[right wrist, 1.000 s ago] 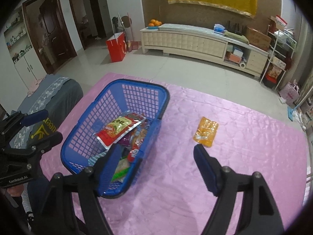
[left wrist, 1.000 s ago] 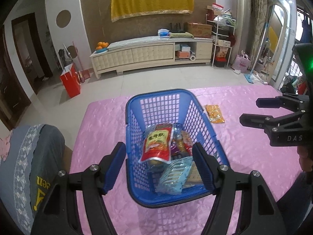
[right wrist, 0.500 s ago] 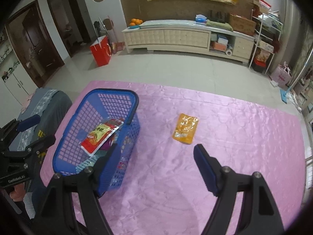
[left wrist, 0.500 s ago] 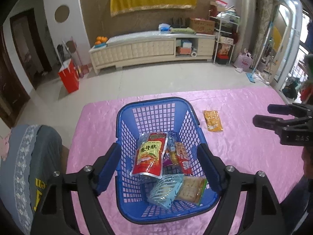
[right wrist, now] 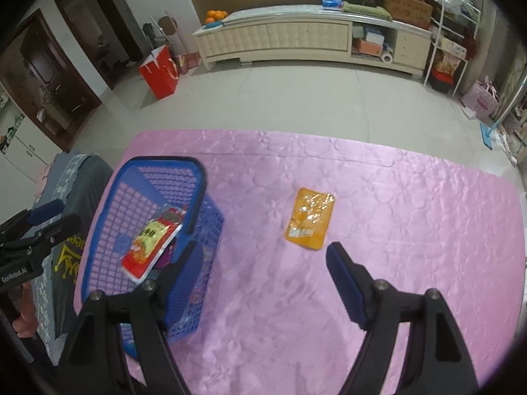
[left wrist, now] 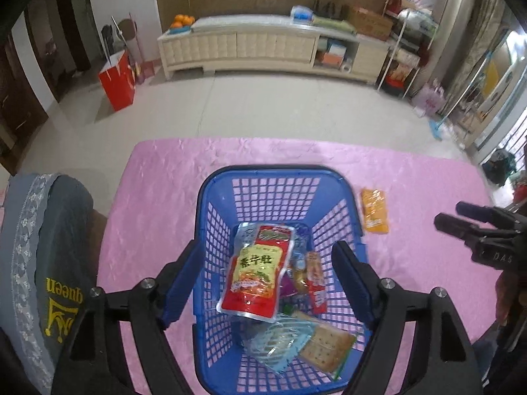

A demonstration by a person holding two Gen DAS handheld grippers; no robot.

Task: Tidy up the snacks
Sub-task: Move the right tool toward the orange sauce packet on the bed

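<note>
My table wears a pink quilted cloth (right wrist: 378, 217). On it stand a blue basket (left wrist: 210, 204) and, well apart to its right, an orange snack packet (right wrist: 309, 219) lying flat.

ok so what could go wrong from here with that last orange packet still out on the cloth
1. The orange packet lies flat on the shiny pink cloth; the open right gripper may pinch cloth with it or slide it away.
2. The blue basket stands close to the gripper's left finger, so a swing toward it could knock the rim.
3. The red packet sits propped high inside; a dropped packet might slide off it.
</note>
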